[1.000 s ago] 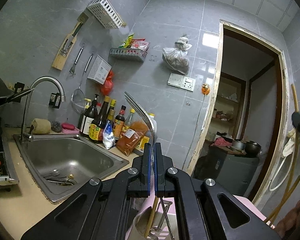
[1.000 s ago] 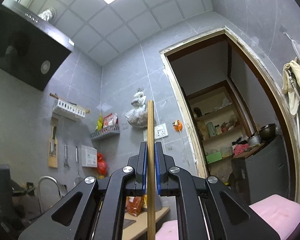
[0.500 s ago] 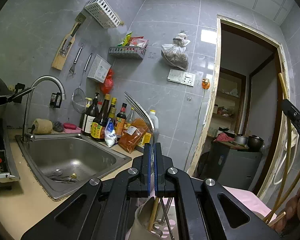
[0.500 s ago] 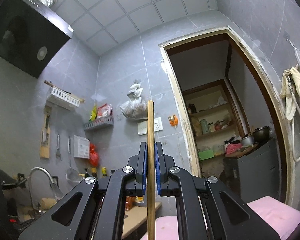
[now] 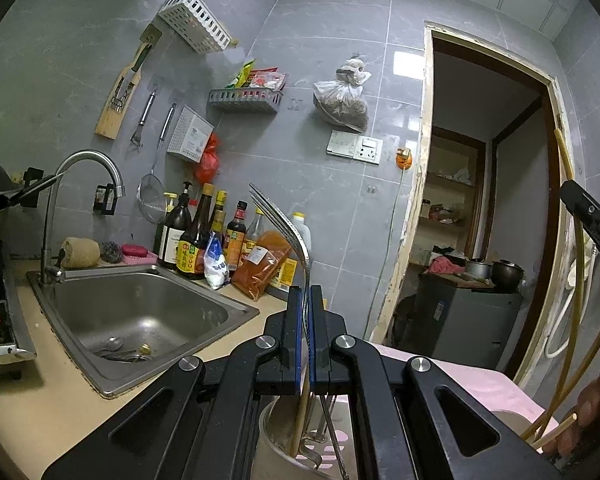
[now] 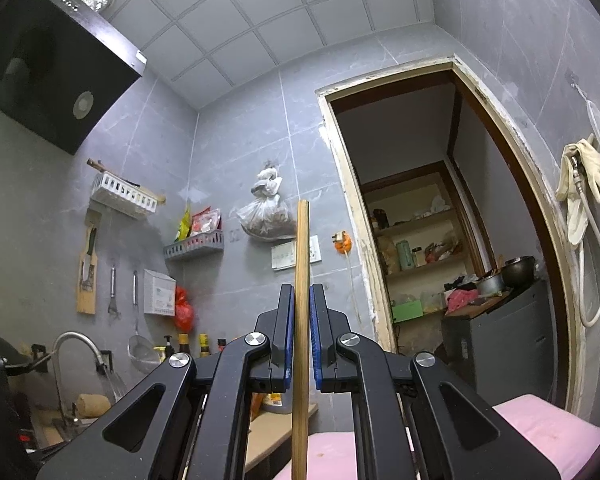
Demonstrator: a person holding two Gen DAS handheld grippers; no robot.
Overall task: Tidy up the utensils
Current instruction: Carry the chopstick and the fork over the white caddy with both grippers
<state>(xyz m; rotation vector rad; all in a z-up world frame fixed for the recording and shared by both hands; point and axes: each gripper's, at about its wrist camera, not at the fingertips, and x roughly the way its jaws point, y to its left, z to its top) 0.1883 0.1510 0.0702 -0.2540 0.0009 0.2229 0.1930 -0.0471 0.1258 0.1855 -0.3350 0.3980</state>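
Fork (image 5: 286,224) stands clamped upright in the closed left gripper (image 5: 307,300), above a metal cup (image 5: 276,444) of utensils near the counter's (image 5: 28,412) right edge. The right gripper (image 6: 300,300) grips a chopstick (image 6: 301,264) upright.

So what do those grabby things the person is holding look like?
Each hand-held gripper, left and right, is black and angular, with cut-out holes in its arms. Round silver bolts sit at the joints, and the two flat fingers carry blue pads inside. No cables or sleeves show.
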